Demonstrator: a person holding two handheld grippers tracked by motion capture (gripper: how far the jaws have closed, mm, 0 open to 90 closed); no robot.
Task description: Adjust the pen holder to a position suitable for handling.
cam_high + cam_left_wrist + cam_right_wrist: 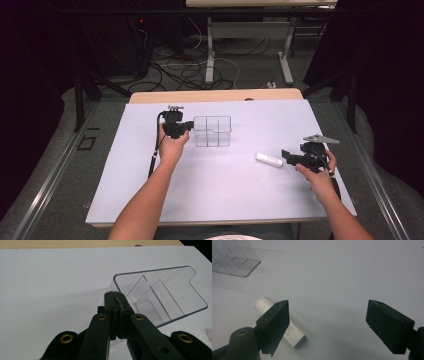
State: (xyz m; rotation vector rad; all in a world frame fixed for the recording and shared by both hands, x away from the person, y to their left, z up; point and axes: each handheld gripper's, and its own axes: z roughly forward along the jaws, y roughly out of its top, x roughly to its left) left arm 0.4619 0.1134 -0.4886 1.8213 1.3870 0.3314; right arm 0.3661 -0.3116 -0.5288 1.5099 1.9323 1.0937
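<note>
Plainly, the left gripper (189, 126) has its jaws pressed together on the near wall of the clear divided organizer (212, 131), pinching that wall at the box's left end, as the left gripper view shows (115, 293). Well to the right of the organizer (160, 292), a white tube (269, 159) lies flat on the white table (225, 190). Just beside the tube (279, 321), farther from the organizer (234, 260), the right gripper (286, 156) hovers with jaws spread, holding nothing.
</note>
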